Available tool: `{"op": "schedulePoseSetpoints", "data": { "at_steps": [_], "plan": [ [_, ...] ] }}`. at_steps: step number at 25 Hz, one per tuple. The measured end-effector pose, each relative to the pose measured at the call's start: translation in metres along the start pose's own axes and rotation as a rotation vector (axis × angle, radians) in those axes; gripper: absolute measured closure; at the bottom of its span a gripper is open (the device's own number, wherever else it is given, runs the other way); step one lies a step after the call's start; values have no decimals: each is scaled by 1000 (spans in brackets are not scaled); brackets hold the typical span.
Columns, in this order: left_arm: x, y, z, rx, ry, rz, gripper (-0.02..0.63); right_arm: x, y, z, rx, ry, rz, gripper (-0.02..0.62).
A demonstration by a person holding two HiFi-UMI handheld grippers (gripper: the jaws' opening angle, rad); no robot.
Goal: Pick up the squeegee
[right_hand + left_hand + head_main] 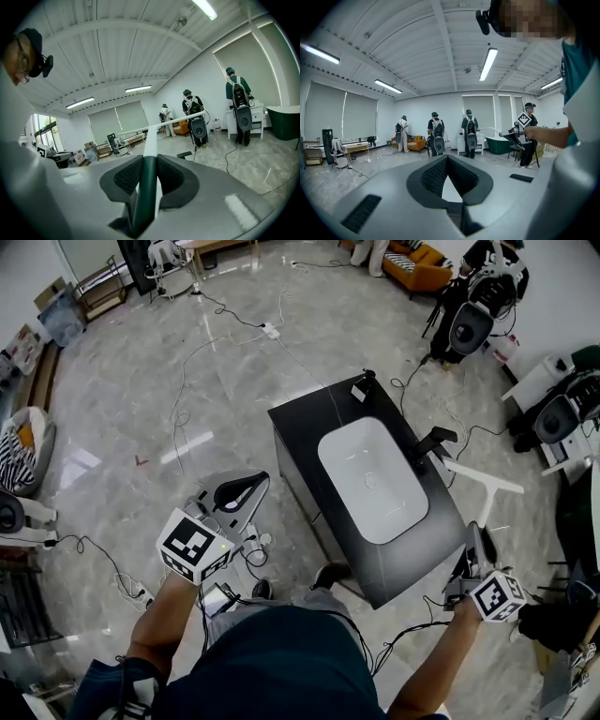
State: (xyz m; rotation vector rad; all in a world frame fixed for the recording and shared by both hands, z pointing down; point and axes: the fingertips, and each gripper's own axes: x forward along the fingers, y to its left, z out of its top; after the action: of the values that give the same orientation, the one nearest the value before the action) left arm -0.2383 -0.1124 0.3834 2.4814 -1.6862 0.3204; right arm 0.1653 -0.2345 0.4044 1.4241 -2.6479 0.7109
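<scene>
Looking steeply down, a pale marble floor (141,381) fills most of the head view, with cables (232,315) trailing across it. Just right of centre stands a black cabinet (300,432). A white rounded basin (372,479) is set into its top, with a black tap (429,443) at the basin's 2 o'clock edge. The person's teal-shirted torso (272,662) fills the 6 o'clock edge.

At 8 o'clock the left gripper (246,491) hangs over the floor, apart from the cabinet. The left gripper view shows its jaw tips pressed together with nothing between them.

At 4 o'clock, beside the cabinet's near corner, the right gripper (473,542) pinches the squeegee (484,486) by its dark green handle. In the right gripper view the handle sits squarely between the pads. The squeegee's white T-shaped head points toward 12 o'clock, held in the air off the cabinet's 3 o'clock side and touching nothing else.
</scene>
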Motion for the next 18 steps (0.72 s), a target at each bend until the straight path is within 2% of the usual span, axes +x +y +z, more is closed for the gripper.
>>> {"op": "schedulePoseSetpoints", "data": {
  "at_steps": [8, 18],
  "plan": [
    [-26, 3, 5, 4, -22, -13, 600, -31, 65, 20, -40, -65, 58, 491],
    [-52, 9, 5, 1, -32, -18, 600, -59, 115, 25, -97, -105, 76, 491]
  ]
}}
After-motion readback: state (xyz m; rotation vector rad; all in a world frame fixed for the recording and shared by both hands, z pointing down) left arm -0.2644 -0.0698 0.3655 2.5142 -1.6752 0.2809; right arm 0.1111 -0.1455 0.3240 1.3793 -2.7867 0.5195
